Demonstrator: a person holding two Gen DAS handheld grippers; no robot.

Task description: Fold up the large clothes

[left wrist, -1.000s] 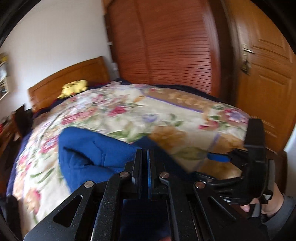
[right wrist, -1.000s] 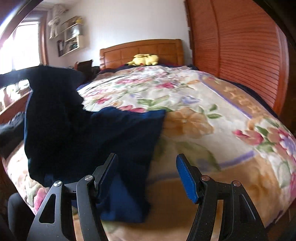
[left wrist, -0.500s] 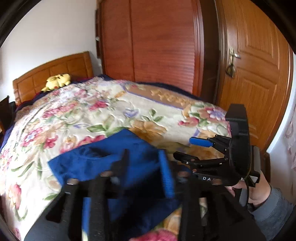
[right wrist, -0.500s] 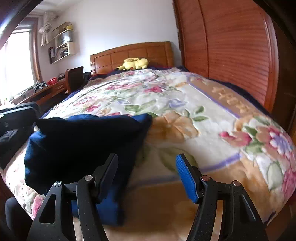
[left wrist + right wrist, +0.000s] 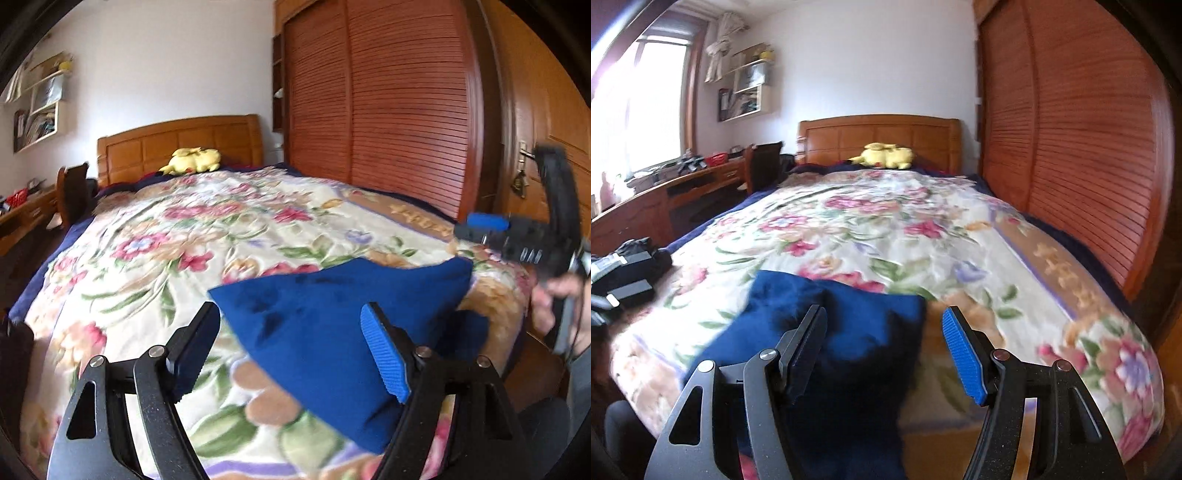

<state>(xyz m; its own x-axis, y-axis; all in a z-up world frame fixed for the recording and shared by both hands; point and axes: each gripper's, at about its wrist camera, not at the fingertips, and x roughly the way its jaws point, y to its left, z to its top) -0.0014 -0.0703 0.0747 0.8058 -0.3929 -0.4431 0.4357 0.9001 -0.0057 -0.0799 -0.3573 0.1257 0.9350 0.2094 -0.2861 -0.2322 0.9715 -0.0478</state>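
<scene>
A blue garment [image 5: 332,314] lies folded on the floral bedspread [image 5: 177,258] near the foot of the bed. My left gripper [image 5: 291,354] hovers just before it. Its jaws are opening, and the cloth shows between the fingers without either pad pressing on it. My right gripper [image 5: 886,350] stands open above the same garment [image 5: 857,317], with nothing between its blue pad and black finger. The left wrist view also catches the right gripper [image 5: 487,221] from the side, held in a hand [image 5: 554,295] past the garment's right corner.
A yellow plush toy [image 5: 886,155] rests by the wooden headboard [image 5: 879,136]. Slatted wardrobe doors [image 5: 1071,147] run along the bed's right side, and a wooden door [image 5: 546,140] stands beyond them. A desk [image 5: 683,184] and chair are on the left. Black gear [image 5: 624,273] shows at the bed's left edge.
My left gripper was shut on the blue cloth and has let it go, its jaws spreading. The garment, held up before, now lies flat on the bed. The right gripper rose, still open.
</scene>
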